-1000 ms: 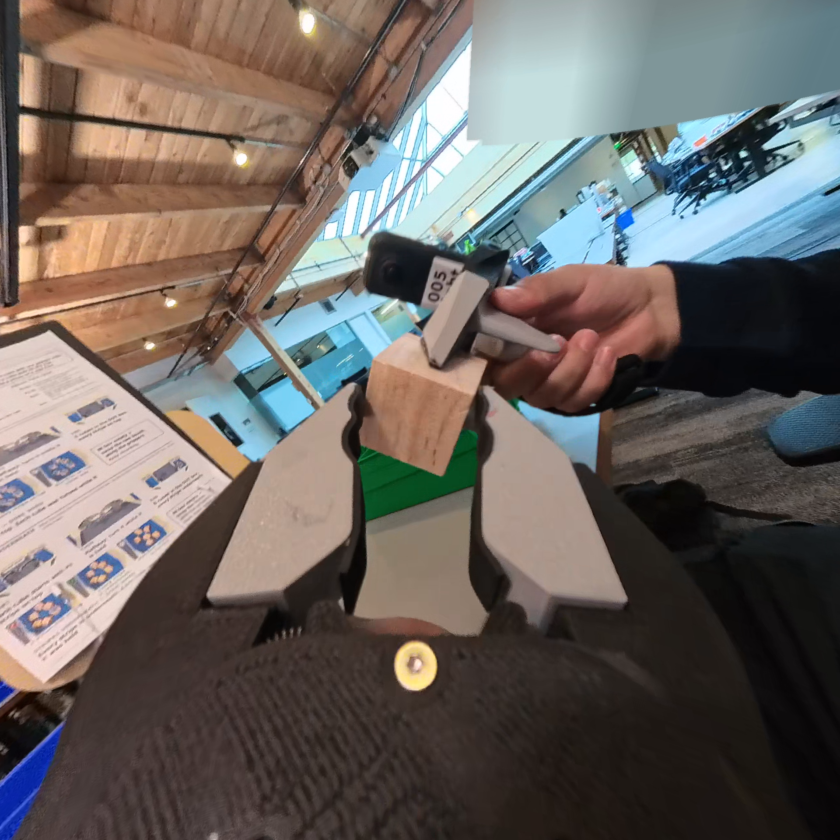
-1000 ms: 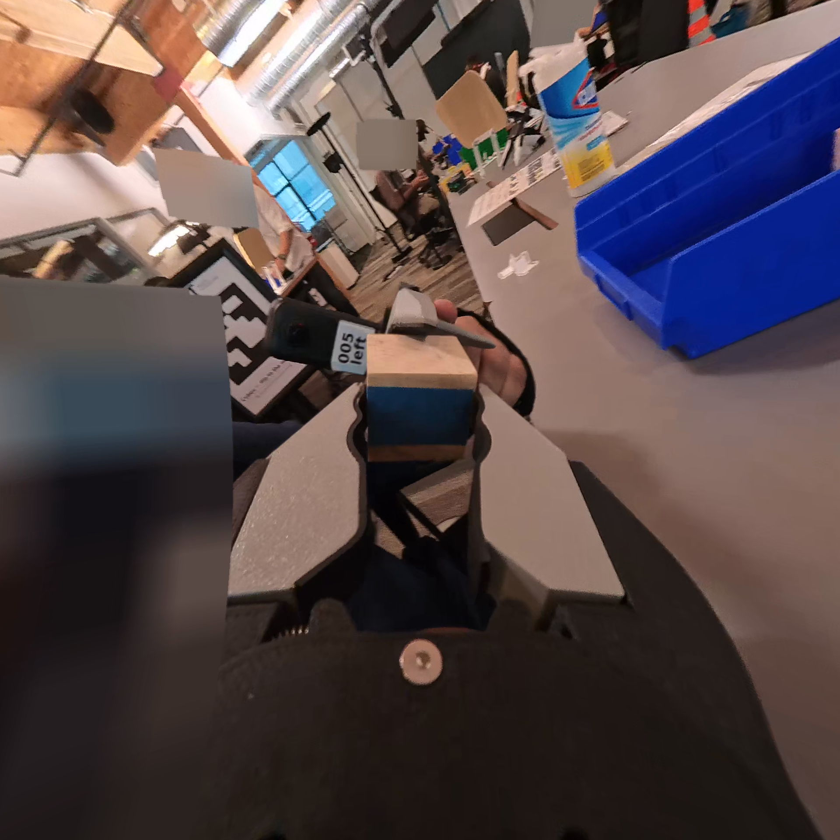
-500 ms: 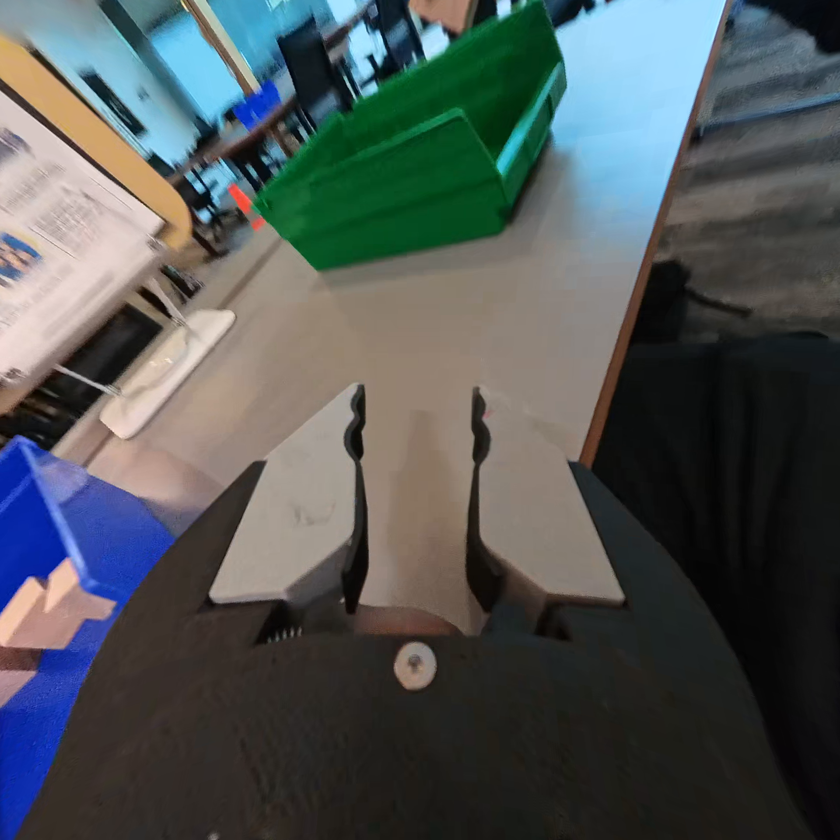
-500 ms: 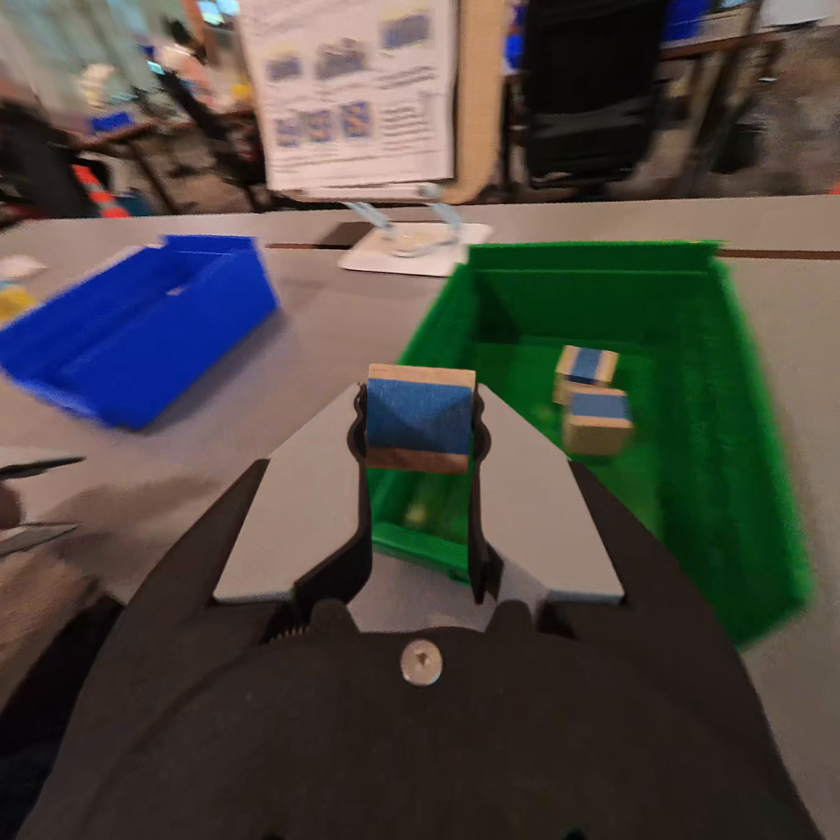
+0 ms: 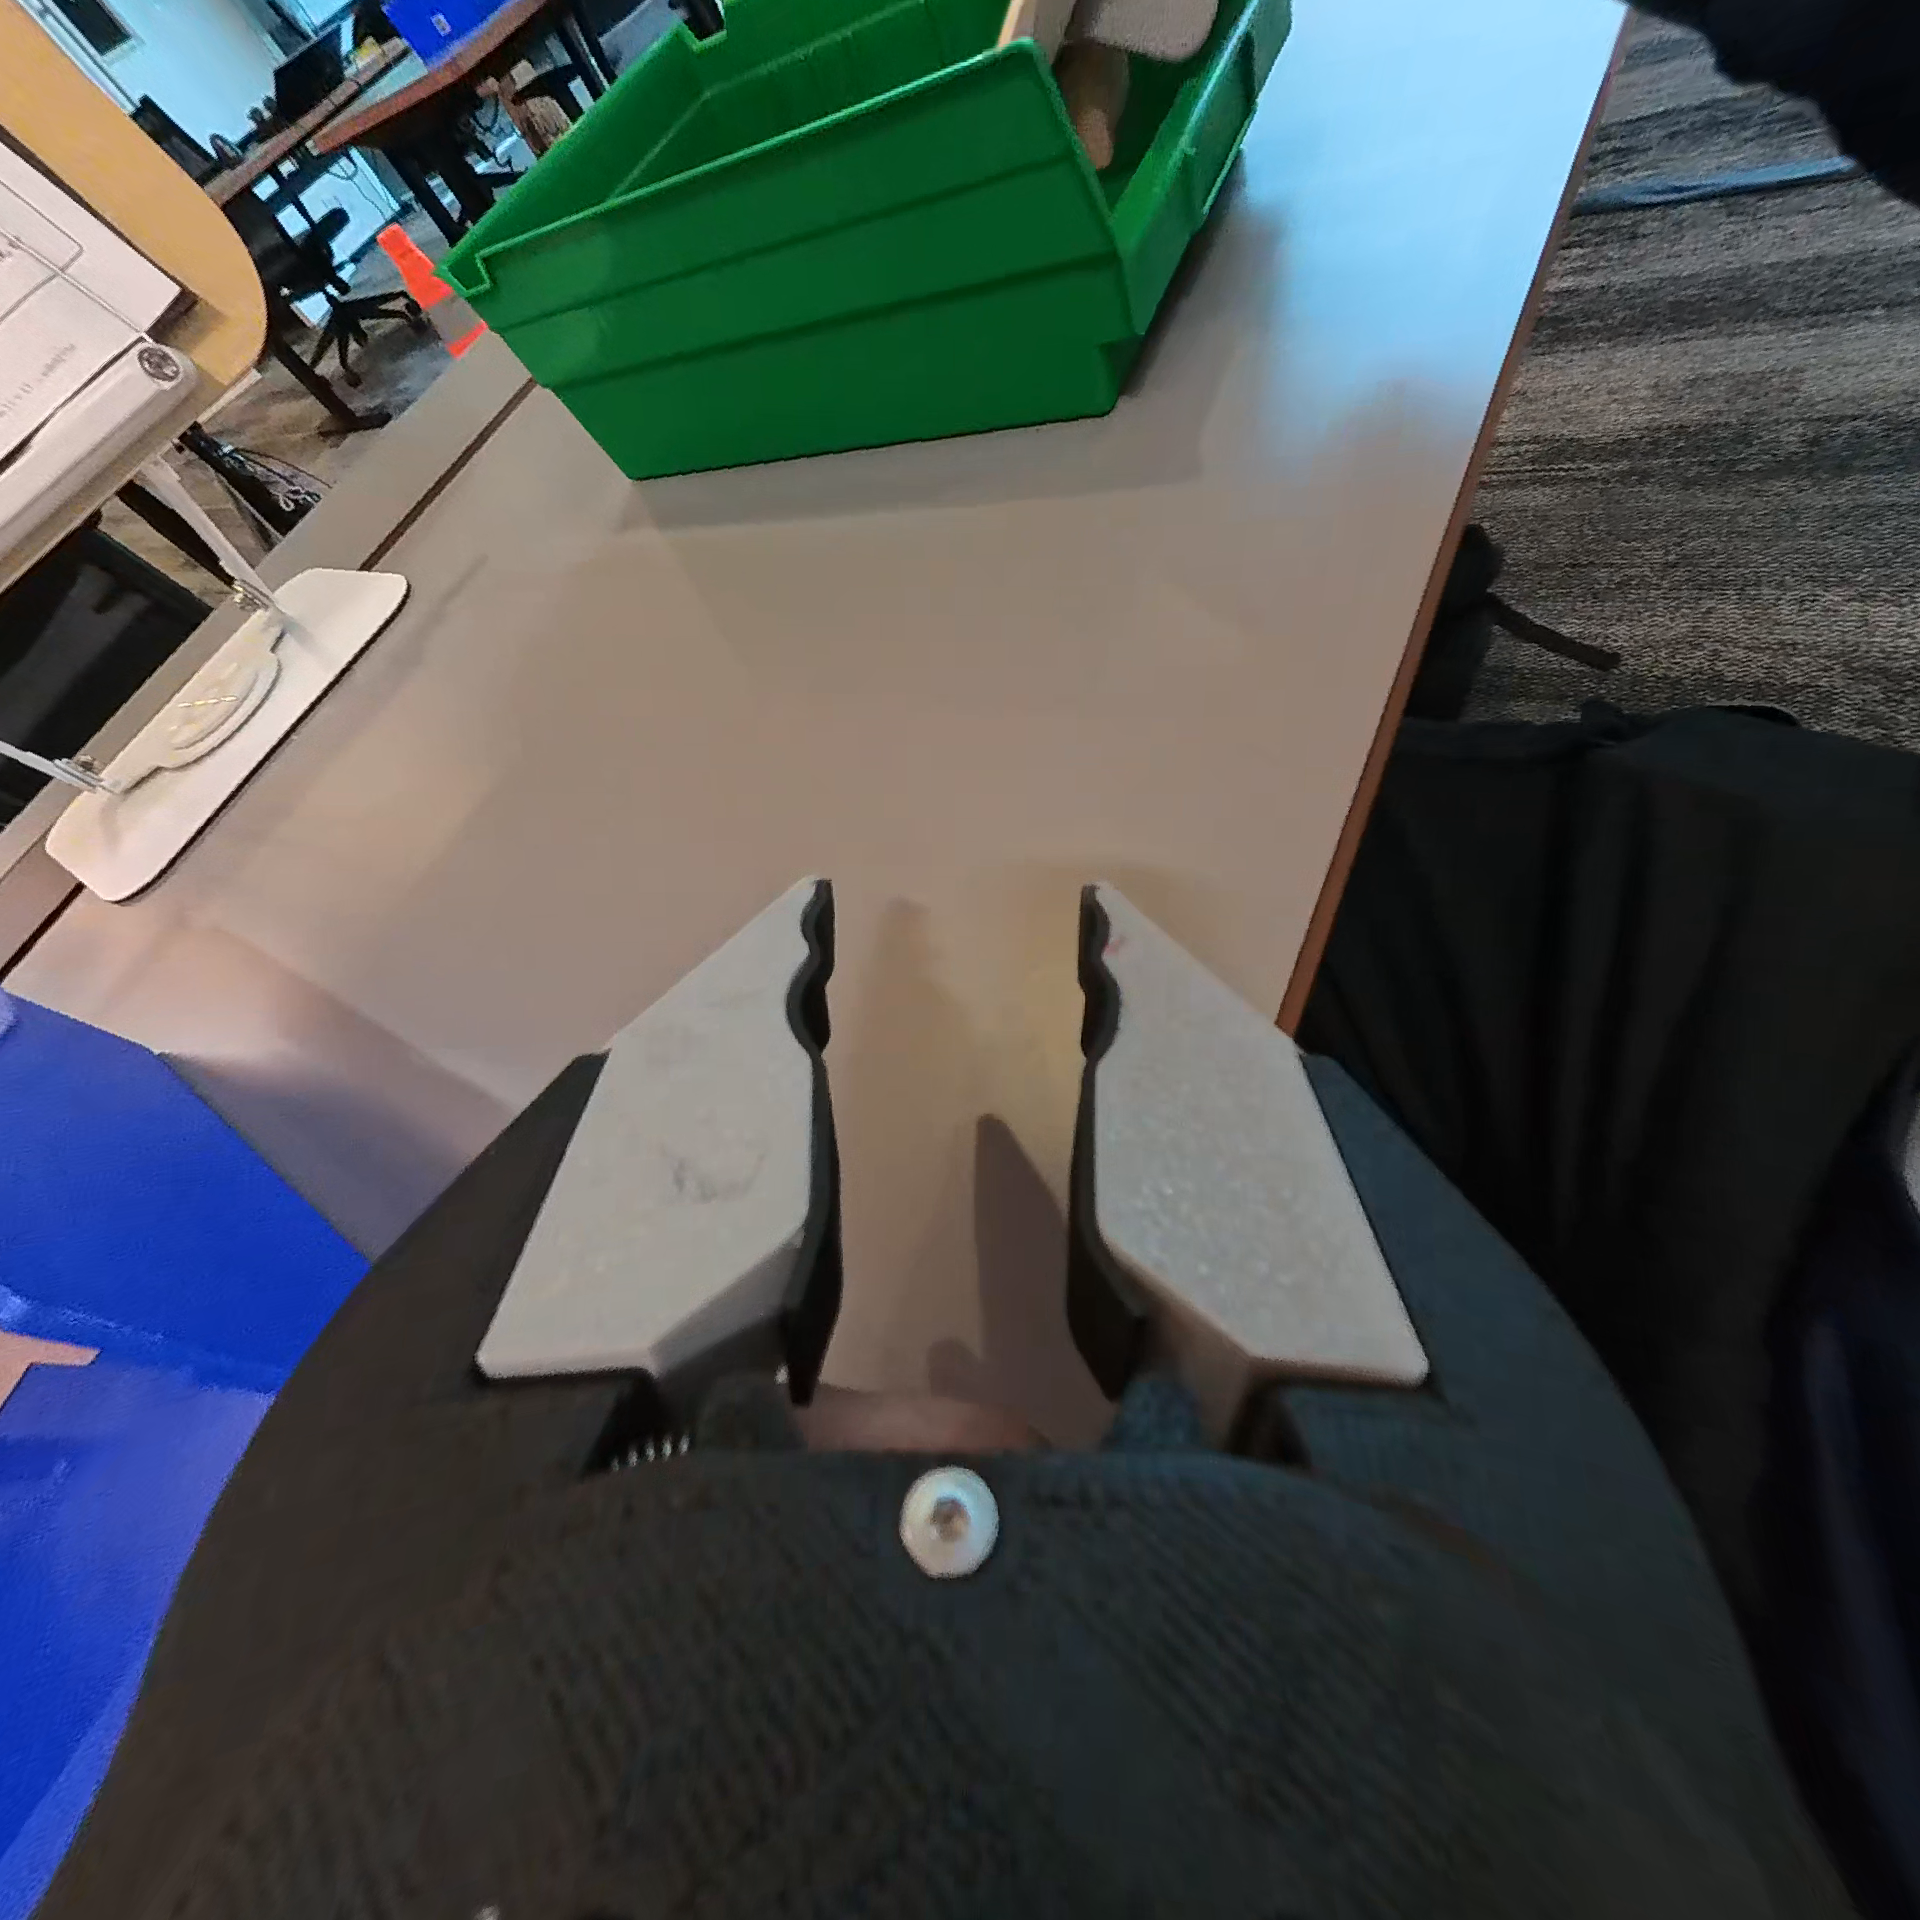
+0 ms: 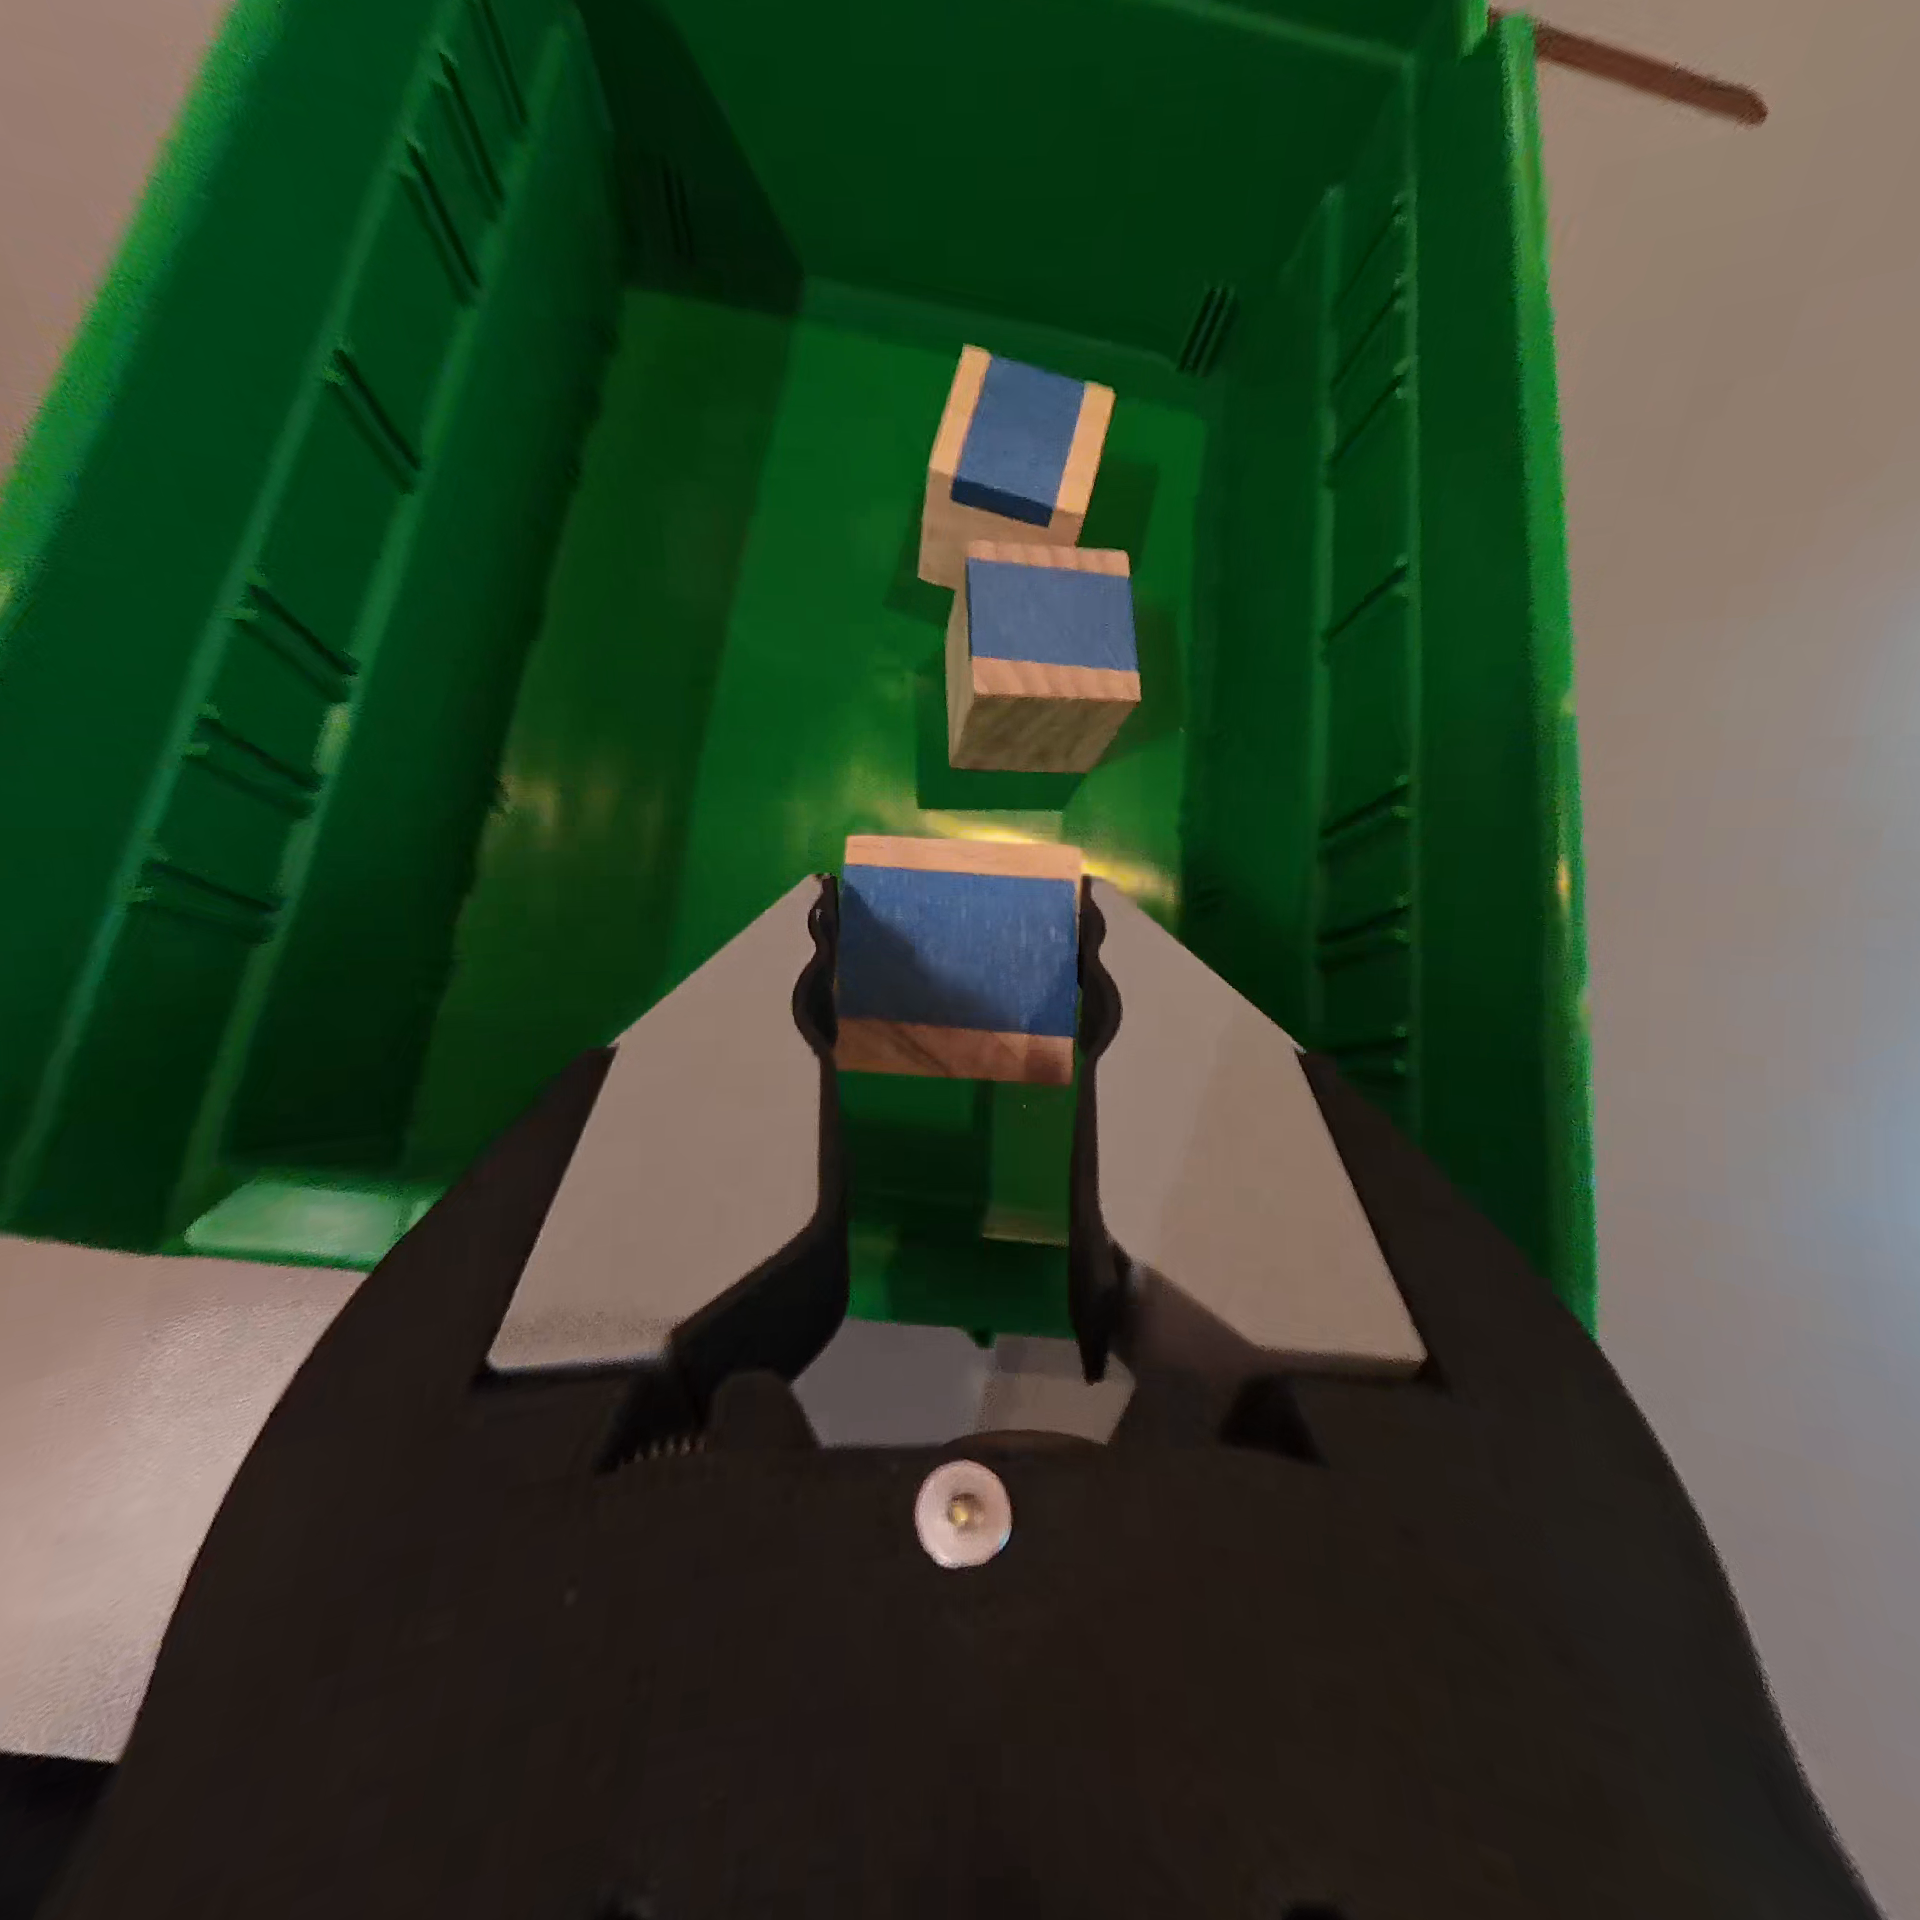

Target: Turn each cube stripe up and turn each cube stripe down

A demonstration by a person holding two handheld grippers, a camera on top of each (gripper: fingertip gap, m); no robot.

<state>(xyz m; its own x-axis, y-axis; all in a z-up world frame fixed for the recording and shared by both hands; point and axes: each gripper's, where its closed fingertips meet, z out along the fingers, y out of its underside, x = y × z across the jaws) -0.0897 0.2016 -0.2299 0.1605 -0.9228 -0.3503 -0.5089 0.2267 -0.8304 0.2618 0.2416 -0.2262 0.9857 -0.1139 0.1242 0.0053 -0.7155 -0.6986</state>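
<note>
My right gripper (image 6: 956, 935) is shut on a wooden cube with a blue stripe (image 6: 954, 954), stripe facing the camera, held inside the green bin (image 6: 312, 582) above its floor. Two more striped cubes lie on the bin floor beyond it, stripes up: a near one (image 6: 1044, 657) and a far one (image 6: 1023, 447). My left gripper (image 5: 954, 940) is open and empty, low over the grey table (image 5: 831, 675) near its front edge. The green bin (image 5: 831, 301) also shows in the left wrist view at the far end, with the right gripper (image 5: 1117, 62) partly seen reaching into it.
A blue bin (image 5: 125, 1247) sits at the left of the left wrist view. A white stand base (image 5: 218, 717) with a paper holder stands on the table's far left. The table edge (image 5: 1392, 748) runs along the right, with a person's dark clothing (image 5: 1610, 1039) beside it.
The left gripper let go of the cube to the right gripper and dropped low over the table. The right gripper carried the cube over and down into the green bin.
</note>
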